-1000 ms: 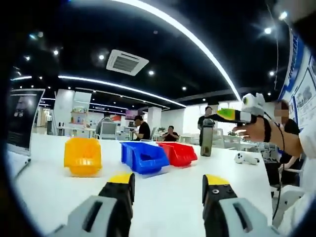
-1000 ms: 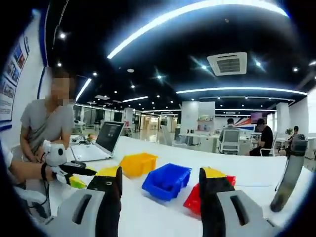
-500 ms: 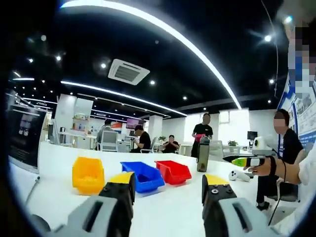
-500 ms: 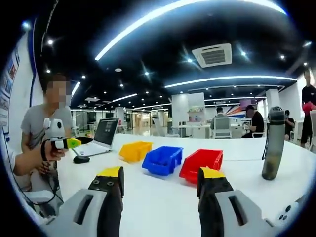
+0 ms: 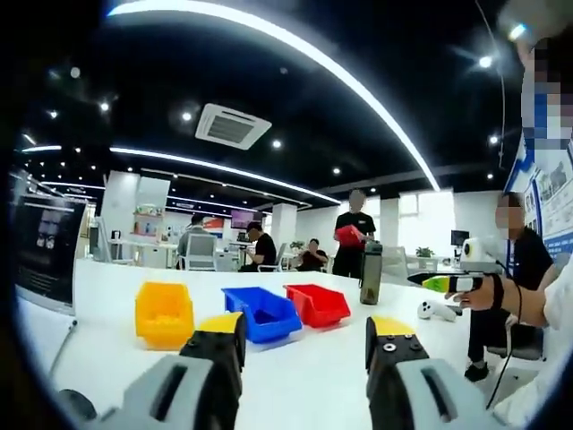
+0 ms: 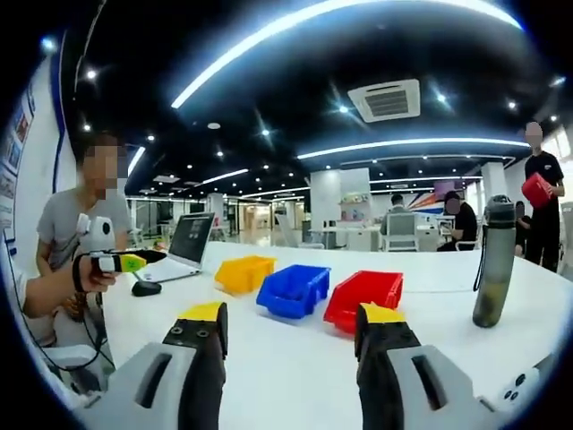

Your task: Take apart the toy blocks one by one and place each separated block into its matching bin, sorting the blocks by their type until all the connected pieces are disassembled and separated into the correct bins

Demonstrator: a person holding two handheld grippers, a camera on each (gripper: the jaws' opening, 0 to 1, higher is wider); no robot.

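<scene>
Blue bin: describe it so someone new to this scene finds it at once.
On the white table stands a row of three open plastic bins. The blue bin is the middle one, between the yellow bin and the red bin; only its colour differs.

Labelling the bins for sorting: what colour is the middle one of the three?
Blue. The middle bin sits between a yellow bin and a red bin, clearest in the right gripper view.

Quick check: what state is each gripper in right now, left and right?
Left gripper: open, nothing between its fingers, raised over the white table.
Right gripper: open, nothing held, pointing toward the red bin.
</scene>
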